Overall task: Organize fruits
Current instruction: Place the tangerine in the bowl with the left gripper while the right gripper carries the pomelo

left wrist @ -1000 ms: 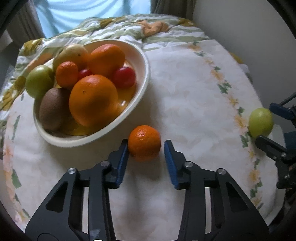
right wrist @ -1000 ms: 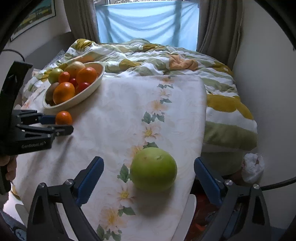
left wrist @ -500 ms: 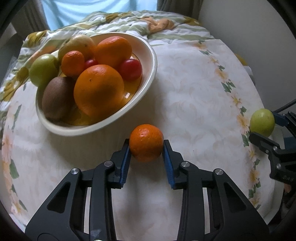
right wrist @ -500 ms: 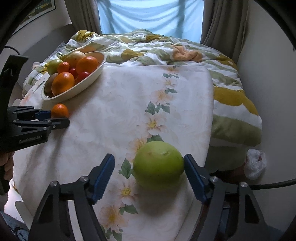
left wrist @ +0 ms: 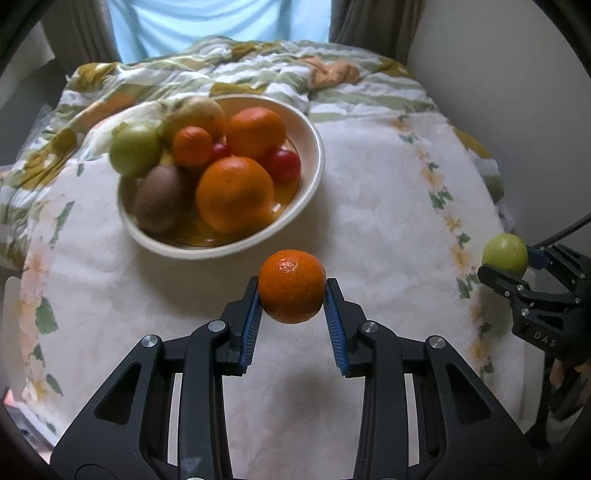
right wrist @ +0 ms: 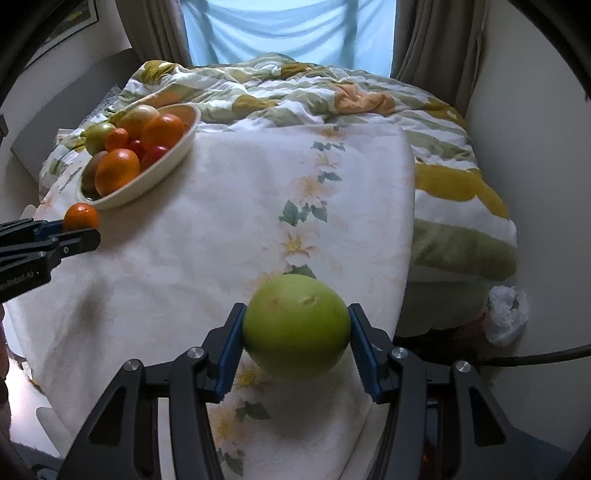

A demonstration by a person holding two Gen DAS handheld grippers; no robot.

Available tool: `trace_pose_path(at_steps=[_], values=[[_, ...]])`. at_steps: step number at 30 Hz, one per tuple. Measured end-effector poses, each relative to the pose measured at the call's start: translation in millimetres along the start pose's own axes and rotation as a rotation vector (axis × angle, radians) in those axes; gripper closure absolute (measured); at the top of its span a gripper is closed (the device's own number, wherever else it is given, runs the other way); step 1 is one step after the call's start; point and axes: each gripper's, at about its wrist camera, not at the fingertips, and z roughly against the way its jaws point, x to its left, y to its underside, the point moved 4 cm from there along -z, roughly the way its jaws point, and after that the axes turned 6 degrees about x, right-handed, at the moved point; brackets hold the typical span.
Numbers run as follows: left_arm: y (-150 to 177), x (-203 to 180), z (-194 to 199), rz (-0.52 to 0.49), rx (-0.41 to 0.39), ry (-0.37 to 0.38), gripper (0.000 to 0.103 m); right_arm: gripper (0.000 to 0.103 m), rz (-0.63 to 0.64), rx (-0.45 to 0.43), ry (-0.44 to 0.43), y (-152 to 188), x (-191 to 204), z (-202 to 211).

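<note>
Gripping a small mandarin (left wrist: 291, 285) between both blue pads, left gripper (left wrist: 292, 295) clamped on it, fruit lifted clear of the floral tablecloth (left wrist: 369, 206) with its shadow on the cloth below. Just beyond, cream bowl (left wrist: 316, 147) heaped with two oranges, a kiwi, a green apple, a smaller mandarin and red cherry tomatoes. Over at the cloth's right edge, right gripper (right wrist: 295, 332) closing on a large green fruit (right wrist: 296, 325), pads meeting its two sides, fruit low against the cloth; lifted or resting, cannot tell. Behind the table, rumpled striped quilt (right wrist: 295, 92), then pale blue curtain (right wrist: 288, 29). White plastic bag (right wrist: 506, 314) on the floor at right.
</note>
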Motion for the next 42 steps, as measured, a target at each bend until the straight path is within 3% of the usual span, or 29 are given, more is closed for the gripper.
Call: trace_pose_path(at_steps=[11,21,29,42], values=[[-5.6,17.5,56.5,0.041,-0.093,-0.004,0.063,0.053,0.036,-0.096,-0.051,-27.2,22.3,48.7],[-44.8,54.4,82.5,0.028,-0.155,0.030,0.063,0.053,0.053,-0.165,-0.077,-63.4,60.7,73.0],[-78.2,78.7,75.8,-0.041,-0.147,0.068,0.063,0.053,0.004,-0.183,-0.072,-92.3,86.9,72.1],[-106.3,97.1,16.5,-0.175,-0.046,0.154,0.063,0.053,-0.107,-0.159,-0.039,-116.1,111.3,40.6]])
